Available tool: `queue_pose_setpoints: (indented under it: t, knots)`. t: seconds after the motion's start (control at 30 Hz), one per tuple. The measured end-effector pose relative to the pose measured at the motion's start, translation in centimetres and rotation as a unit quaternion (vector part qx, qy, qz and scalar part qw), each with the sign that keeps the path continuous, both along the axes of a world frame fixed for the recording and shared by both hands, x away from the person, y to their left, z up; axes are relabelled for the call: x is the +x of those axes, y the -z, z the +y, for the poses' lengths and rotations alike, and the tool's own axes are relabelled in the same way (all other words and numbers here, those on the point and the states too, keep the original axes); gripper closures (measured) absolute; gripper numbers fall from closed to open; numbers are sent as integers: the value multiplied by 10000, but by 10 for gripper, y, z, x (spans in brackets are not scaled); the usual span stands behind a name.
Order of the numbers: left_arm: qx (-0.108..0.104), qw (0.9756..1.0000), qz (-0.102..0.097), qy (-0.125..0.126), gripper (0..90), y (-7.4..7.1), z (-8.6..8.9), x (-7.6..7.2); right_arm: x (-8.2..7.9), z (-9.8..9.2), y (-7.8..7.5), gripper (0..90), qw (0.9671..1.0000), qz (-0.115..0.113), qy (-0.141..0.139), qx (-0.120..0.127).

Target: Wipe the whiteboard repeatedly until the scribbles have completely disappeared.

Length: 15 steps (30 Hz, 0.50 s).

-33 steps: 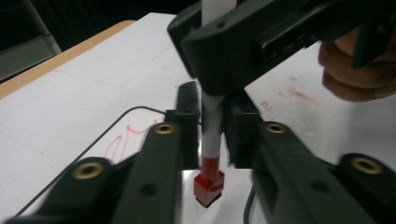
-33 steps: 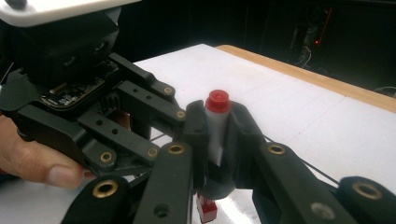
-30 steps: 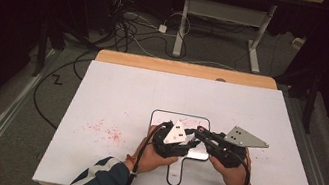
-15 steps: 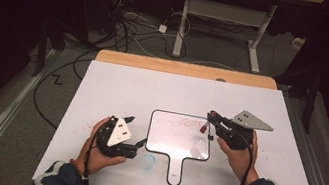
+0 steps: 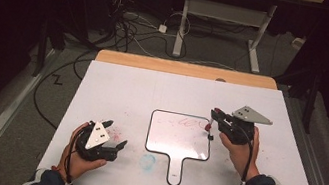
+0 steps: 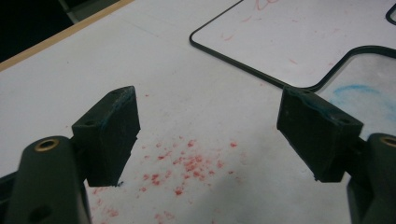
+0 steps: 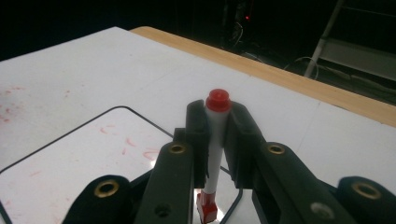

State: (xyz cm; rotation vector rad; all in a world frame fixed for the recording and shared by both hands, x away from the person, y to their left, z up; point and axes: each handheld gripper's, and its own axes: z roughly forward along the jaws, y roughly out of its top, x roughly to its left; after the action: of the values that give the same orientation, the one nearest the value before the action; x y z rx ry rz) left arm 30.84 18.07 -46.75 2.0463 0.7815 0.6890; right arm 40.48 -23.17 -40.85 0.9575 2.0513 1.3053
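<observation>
A: What is the right gripper (image 5: 214, 118) doing?

B: Its jaws are clamped on a marker (image 7: 215, 135) with a red cap (image 7: 218, 100). The marker stands nearly upright, its lower end just over the right edge of the small whiteboard (image 5: 179, 134).

A: Where does that whiteboard lie?

B: Flat in the middle of the white table (image 5: 152, 90), black-rimmed, with its handle (image 5: 175, 170) pointing toward the near edge. Faint red scribbles (image 5: 190, 123) run along its far part (too smudged to read).

A: And the left gripper (image 5: 118, 144)?

B: It sits low over the near left part of the table, well apart from the whiteboard. Its jaws have just been opening and now stand wide, with nothing between them. Its own camera looks past the two black pads (image 6: 112, 130) at the bare tabletop.

A: Anything on the table there?

B: Red specks (image 6: 191, 163) straight below the left gripper, and a pale blue smudge (image 5: 148, 161) just left of the handle.
</observation>
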Motion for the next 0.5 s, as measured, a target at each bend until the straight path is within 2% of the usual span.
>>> queue_pose_setpoints:
  t: [0.07,0.1,0.13,0.17,0.3,0.4,0.47,0.5]
  knots:
    - [33,10000,43,-29,202,0,-1,-1,1,0,0,815,10000,-4,8,-5]
    - [71,10000,-33,-3,202,0,0,-1,2,-1,0,815,10000,-14,10,-33]
    - [30,10000,23,-21,202,0,0,-2,2,-1,0,815,10000,-2,34,-33]
    - [33,10000,-31,-16,202,-1,1,-2,3,-1,0,815,10000,-11,45,-35]
    - [-12,10000,60,-35,202,0,2,-2,6,0,0,815,9999,-7,102,-29]
    - [44,10000,31,-4,202,1,2,-2,10,2,2,815,9999,36,145,-34]
    - [28,10000,84,1,202,1,1,-3,11,5,4,815,9998,99,152,-76]
    - [49,10000,26,26,202,0,1,-3,12,6,5,815,9997,121,155,-123]
